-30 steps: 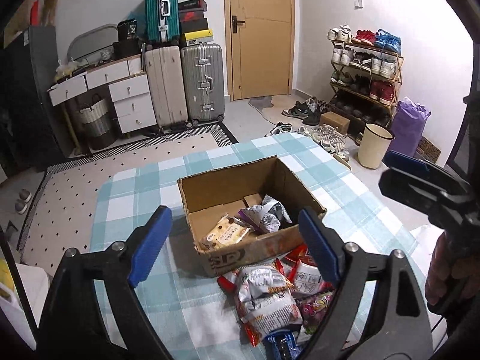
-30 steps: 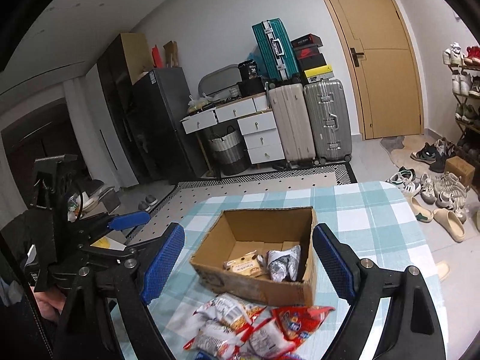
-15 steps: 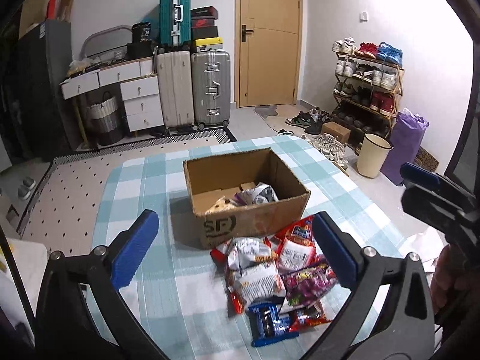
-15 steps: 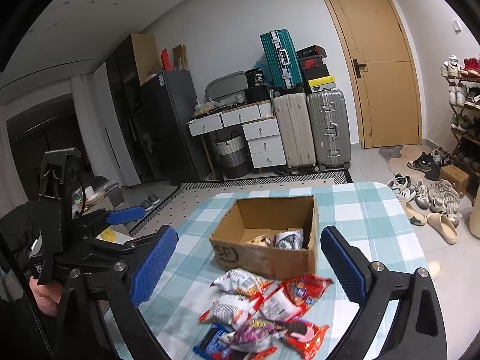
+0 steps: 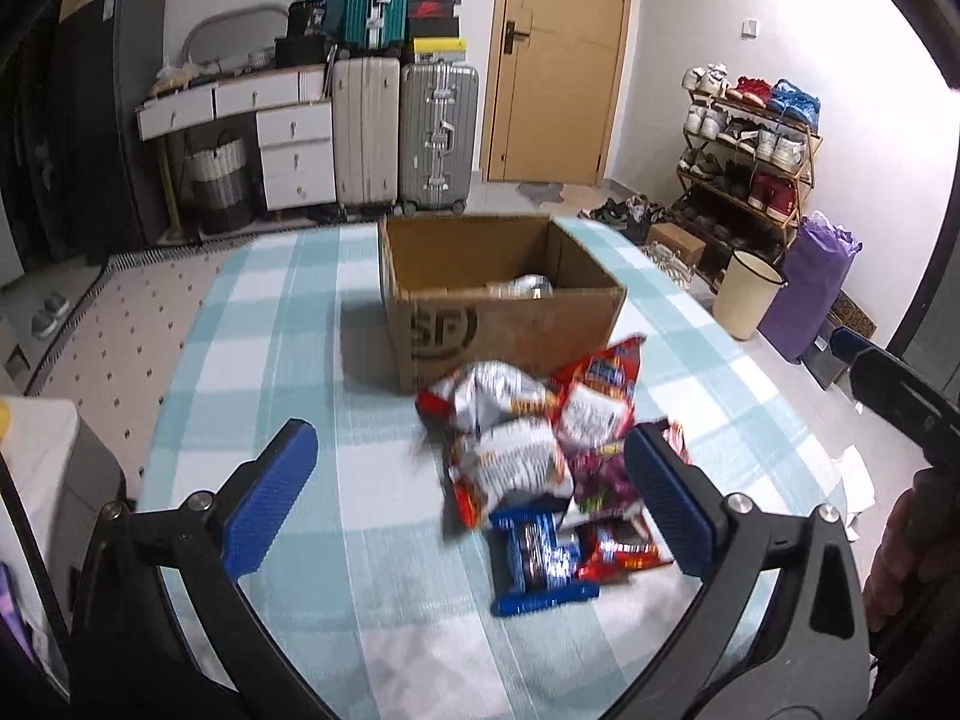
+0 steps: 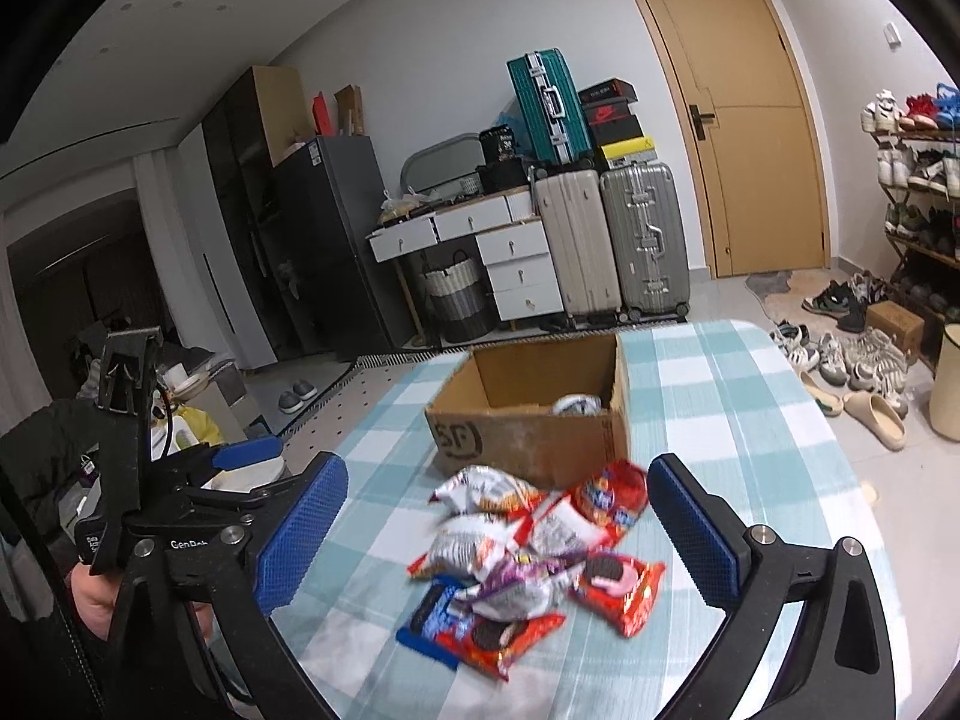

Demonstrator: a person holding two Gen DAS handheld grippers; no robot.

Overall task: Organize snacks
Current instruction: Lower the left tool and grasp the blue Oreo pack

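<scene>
Two grippers, both mine, nothing in either. Left gripper (image 5: 468,483) has just been spreading, jaws now wide apart, empty, low over the checked tablecloth (image 5: 270,372). Right gripper (image 6: 495,522) likewise just been spreading, jaws wide, empty. Snack pile (image 6: 528,558) lies on the cloth just in front of the cardboard box (image 6: 528,438), approx between my blue pads (image 6: 300,534) in the right view. Pile incl. white-red bags, red packets, a purple one, a blue packet (image 5: 534,564) nearest me. Box is open-topped w/ a silvery bag (image 5: 522,287) inside.
</scene>
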